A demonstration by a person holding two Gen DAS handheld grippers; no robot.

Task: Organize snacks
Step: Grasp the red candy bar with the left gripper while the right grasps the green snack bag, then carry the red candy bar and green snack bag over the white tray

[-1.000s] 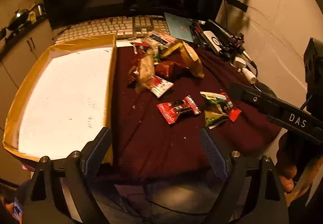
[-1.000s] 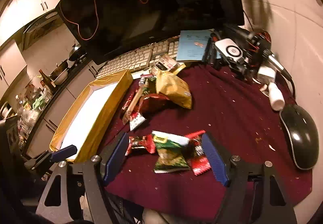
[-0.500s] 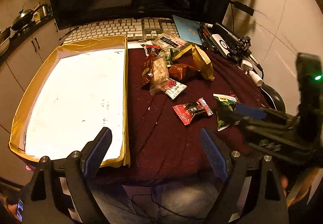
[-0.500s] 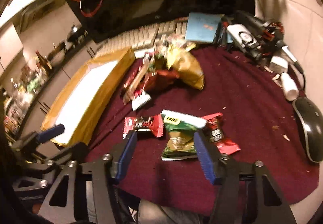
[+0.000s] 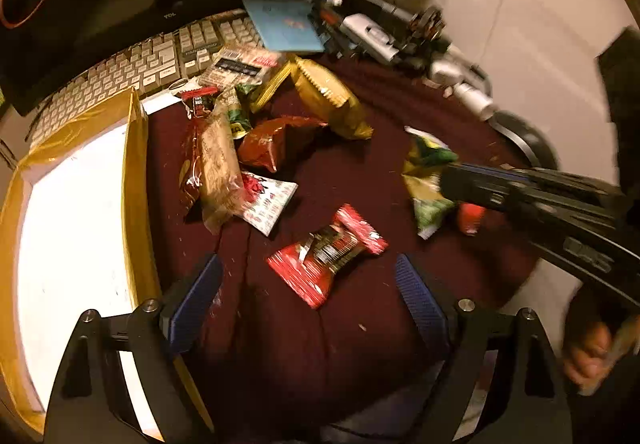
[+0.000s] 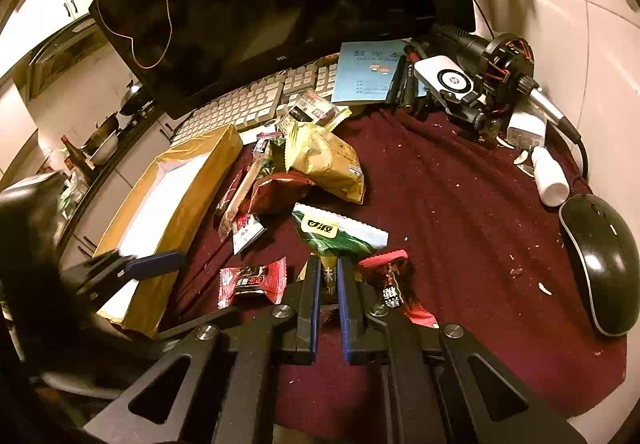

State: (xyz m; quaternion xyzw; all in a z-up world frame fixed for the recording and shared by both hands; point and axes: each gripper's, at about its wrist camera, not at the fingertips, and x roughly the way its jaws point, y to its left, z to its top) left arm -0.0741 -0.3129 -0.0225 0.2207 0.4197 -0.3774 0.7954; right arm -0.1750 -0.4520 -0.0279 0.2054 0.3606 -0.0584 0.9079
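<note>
Already the right gripper [image 6: 329, 282] is clenched on the green snack packet [image 6: 340, 234] — the left gripper [image 5: 308, 298] hangs released.

Nearest the right wrist camera, the blue pads pinch the packet's lower end while its top fans out above them over the maroon cloth [image 6: 460, 204]. A red candy wrapper [image 6: 252, 280] lies just left of the jaws and another red wrapper [image 6: 394, 288] just right, partly under the packet. From the left wrist camera the wide-set fingers frame the first red wrapper without touching it. Farther back sits a heap of snacks — a yellow bag [image 6: 326, 160] and a dark red bag [image 6: 280, 192] among them. Left of the heap stands the yellow-edged box [image 6: 188, 184]; behind are a keyboard [image 6: 248, 100] and a dark monitor [image 6: 280, 4], with a mouse [image 6: 600, 268] at the right.
</note>
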